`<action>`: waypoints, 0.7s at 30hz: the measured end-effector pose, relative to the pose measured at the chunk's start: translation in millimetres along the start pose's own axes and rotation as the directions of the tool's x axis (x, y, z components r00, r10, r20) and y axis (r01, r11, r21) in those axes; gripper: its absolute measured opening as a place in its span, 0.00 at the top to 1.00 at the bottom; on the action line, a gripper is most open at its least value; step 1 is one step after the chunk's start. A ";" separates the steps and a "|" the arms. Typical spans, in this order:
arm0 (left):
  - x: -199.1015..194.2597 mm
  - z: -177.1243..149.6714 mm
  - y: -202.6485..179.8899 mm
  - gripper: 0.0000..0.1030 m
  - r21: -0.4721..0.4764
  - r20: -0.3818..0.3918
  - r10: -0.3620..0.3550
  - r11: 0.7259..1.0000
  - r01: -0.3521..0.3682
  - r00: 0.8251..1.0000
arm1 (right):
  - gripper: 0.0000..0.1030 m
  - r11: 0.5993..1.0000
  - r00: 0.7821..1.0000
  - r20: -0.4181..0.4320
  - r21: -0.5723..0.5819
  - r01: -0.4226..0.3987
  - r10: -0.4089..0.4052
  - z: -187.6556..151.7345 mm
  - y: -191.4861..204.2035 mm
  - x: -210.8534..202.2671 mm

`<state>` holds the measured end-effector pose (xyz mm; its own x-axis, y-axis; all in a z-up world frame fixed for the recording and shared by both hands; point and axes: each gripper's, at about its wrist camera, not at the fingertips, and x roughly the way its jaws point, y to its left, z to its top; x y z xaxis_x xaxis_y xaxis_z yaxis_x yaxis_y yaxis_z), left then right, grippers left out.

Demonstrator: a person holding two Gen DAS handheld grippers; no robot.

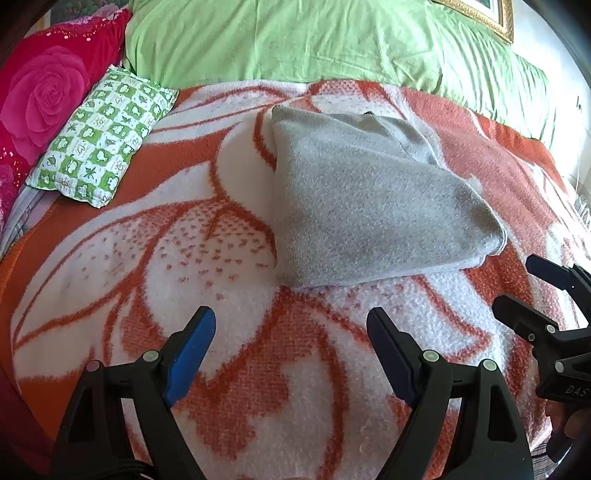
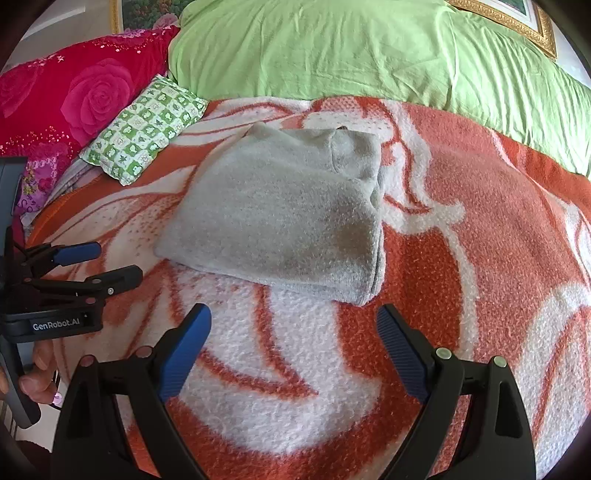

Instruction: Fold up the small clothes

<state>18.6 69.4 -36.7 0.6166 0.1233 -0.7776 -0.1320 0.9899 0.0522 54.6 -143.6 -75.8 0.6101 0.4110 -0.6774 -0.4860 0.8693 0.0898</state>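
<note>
A small grey fleece garment (image 1: 365,206) lies folded into a compact bundle on the orange-and-white blanket (image 1: 236,354); in the right wrist view the same garment (image 2: 284,218) sits just beyond my fingers. My left gripper (image 1: 291,325) is open, empty, a short way in front of the garment's near edge. My right gripper (image 2: 293,321) is open too, nothing between its blue pads, close to the garment's near corner. Each gripper shows in the other's view: the right gripper (image 1: 517,284) at the right edge, the left gripper (image 2: 118,262) at the left edge.
A green-and-white checked small pillow (image 1: 103,136) lies at the back left beside a red rose-print pillow (image 1: 44,88). A light green sheet (image 1: 314,40) covers the far side. A gilt picture frame (image 2: 517,22) hangs behind. A hand (image 2: 37,373) holds the left gripper's handle.
</note>
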 end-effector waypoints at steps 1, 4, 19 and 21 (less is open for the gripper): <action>-0.9 -0.1 0.0 0.18 0.001 0.002 -0.001 1.000 0.001 1.000 | 0.11 1.000 1.000 0.001 -0.001 -0.001 0.001 0.4 0.4 -0.7; -3.0 -1.1 0.6 0.18 0.001 0.005 0.000 1.000 0.000 1.000 | 0.11 1.000 1.000 0.001 0.005 -0.002 0.002 0.2 3.3 -2.0; -7.0 0.9 4.3 0.18 -0.013 0.014 0.008 1.000 -0.008 1.000 | 0.10 1.000 1.000 0.020 0.019 -0.001 0.001 3.9 4.5 -8.9; -6.4 1.2 3.9 0.18 -0.016 0.012 0.009 1.000 -0.008 1.000 | 0.10 1.000 1.000 0.019 0.023 -0.002 0.001 4.4 2.0 -8.3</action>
<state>15.1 72.6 -30.8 0.6248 0.1326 -0.7695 -0.1497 0.9875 0.0487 51.4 -144.1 -66.8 0.6211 0.4172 -0.6634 -0.4725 0.8747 0.1078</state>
